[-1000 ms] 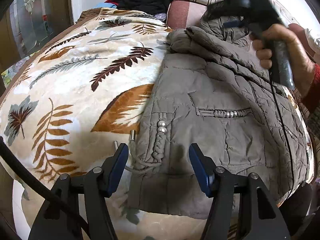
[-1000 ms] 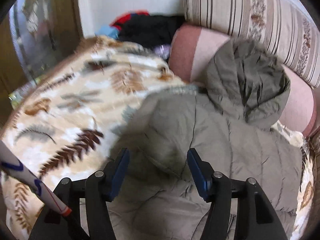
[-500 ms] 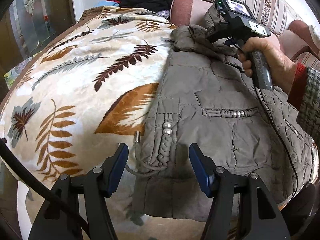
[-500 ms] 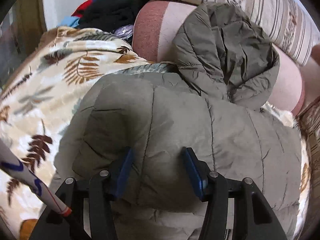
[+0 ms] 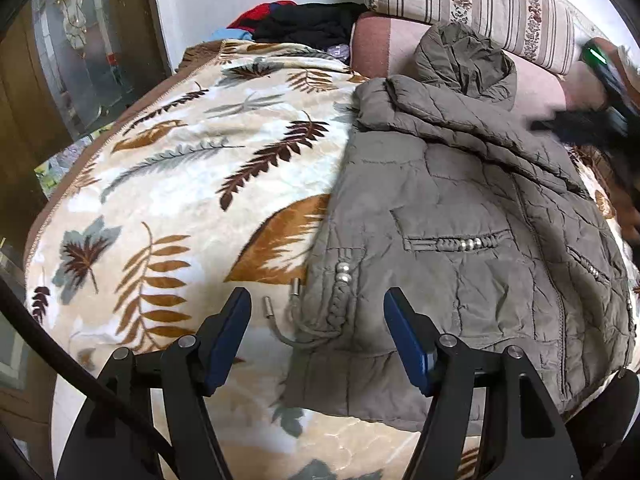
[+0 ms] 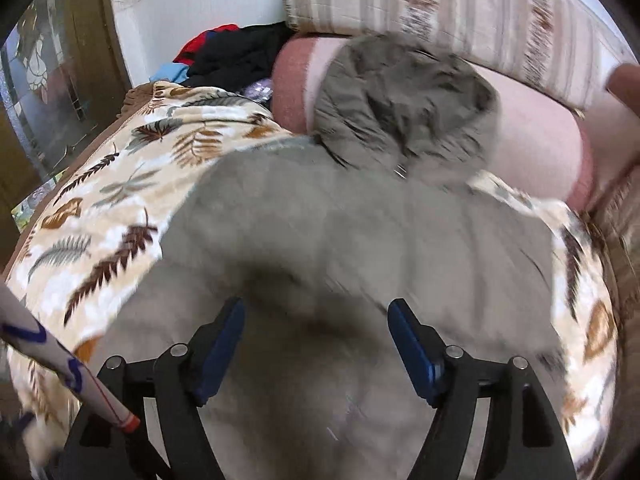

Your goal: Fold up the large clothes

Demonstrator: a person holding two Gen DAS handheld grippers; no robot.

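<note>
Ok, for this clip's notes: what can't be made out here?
- Right wrist view: motion blur smears the jacket, so its quilting and folds are unreadable.
- Left wrist view: the right gripper is blurred and cut by the frame edge; its jaws don't show.
- Left wrist view: the jacket's near hem hides behind the left gripper.

One olive quilted hooded jacket [image 5: 460, 240] lies on one leaf-print blanket [image 5: 180, 200]. Two metal-tipped drawstring ends [image 5: 280, 304] show at its hem. There is one pink bolster [image 5: 384, 48], one striped cushion [image 5: 472, 4], one pile of dark clothes [image 5: 304, 28] and two sets of tongs, left [image 5: 316, 336] and right [image 6: 316, 344].
</note>
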